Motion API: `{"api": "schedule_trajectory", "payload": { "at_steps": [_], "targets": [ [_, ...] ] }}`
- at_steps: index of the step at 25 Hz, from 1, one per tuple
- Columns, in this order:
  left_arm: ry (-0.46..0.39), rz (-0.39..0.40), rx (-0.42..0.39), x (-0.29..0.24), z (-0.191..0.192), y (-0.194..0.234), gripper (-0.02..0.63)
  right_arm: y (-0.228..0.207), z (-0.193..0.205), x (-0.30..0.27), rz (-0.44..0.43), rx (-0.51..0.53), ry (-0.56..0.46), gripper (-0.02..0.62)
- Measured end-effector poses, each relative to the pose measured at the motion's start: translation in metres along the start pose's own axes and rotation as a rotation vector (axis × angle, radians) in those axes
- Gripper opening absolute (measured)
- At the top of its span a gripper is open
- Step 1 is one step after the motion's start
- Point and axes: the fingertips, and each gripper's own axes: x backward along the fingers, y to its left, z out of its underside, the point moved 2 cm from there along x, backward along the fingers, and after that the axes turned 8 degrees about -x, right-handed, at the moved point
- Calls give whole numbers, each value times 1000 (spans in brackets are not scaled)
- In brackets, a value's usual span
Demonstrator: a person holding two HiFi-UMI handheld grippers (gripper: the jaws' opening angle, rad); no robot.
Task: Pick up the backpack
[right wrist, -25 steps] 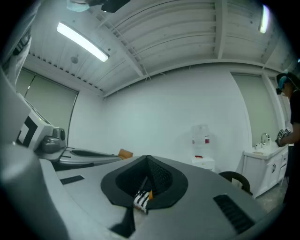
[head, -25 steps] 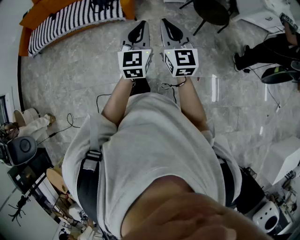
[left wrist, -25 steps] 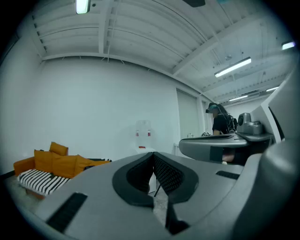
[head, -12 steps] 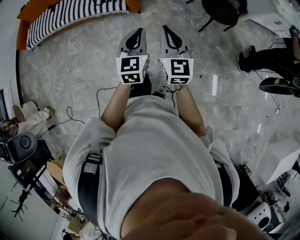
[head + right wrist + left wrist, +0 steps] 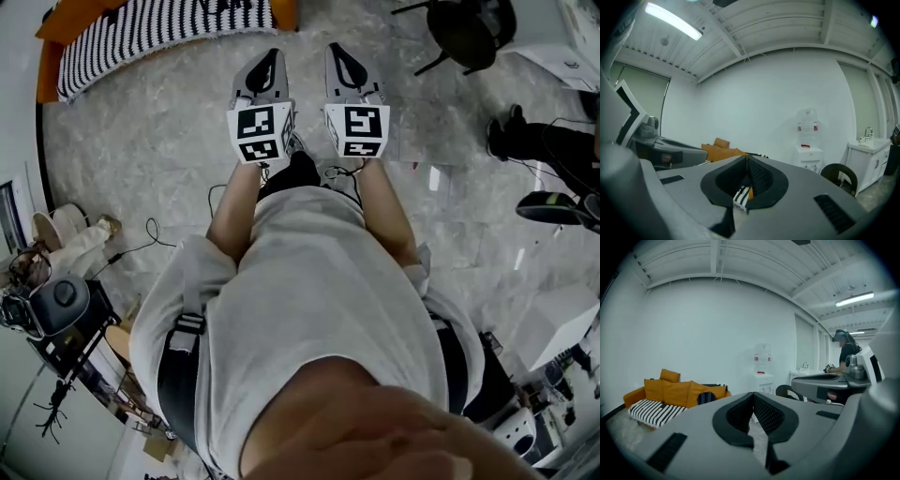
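Fingers of your left gripper (image 5: 266,66) and right gripper (image 5: 345,64) are pressed together, gripping nothing. Since a second ago you've carried both nearer the orange sofa (image 5: 670,391). The dark backpack (image 5: 707,398) sits there against the cushions, well apart from both grippers.

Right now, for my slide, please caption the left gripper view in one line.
Shut left tongs in front; beyond, a dark backpack on an orange sofa by a white wall.

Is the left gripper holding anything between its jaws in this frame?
No: in the left gripper view the left gripper has its jaws shut tip to tip, with nothing between the pads.
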Motion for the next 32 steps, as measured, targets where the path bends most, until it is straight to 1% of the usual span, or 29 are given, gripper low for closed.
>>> {"api": "schedule_trajectory", "payload": {
  "at_steps": [2, 6, 10, 12, 14, 16, 19, 22, 25, 28, 30, 32],
  "targets": [
    [-4, -1, -5, -15, -7, 27, 12, 1, -9, -31, 2, -10, -5, 40],
    [-12, 11, -47, -41, -19, 66, 12, 1, -25, -80, 4, -20, -29, 40],
    [38, 39, -59, -70, -12, 99, 12, 13, -29, -120, -30, 54, 15, 40],
    [46, 44, -49, -87, -12, 114, 12, 15, -33, -138, -36, 86, 33, 40],
    [42, 39, -35, -101, -12, 128, 12, 12, -38, -155, -42, 91, 33, 40],
    [42, 30, -22, -117, -9, 138, 12, 7, -39, -173, -57, 80, 30, 38],
    [54, 31, 3, -149, -1, 150, 12, 0, -33, -208, -85, 37, 45, 39],
    [58, 33, 5, -189, -3, 173, 12, -2, -32, -261, -94, 42, 58, 38],
    [59, 21, -3, -228, -13, 205, 12, -7, -46, -316, -115, 36, 47, 40],
    [91, 7, 17, -267, -14, 234, 12, -16, -58, -365, -124, 35, 57, 39],
    [115, 10, 25, -292, -14, 246, 12, -25, -60, -394, -125, 38, 79, 39],
    [140, 8, 33, -320, -11, 260, 12, -37, -59, -425, -128, 20, 98, 38]
  ]
}}
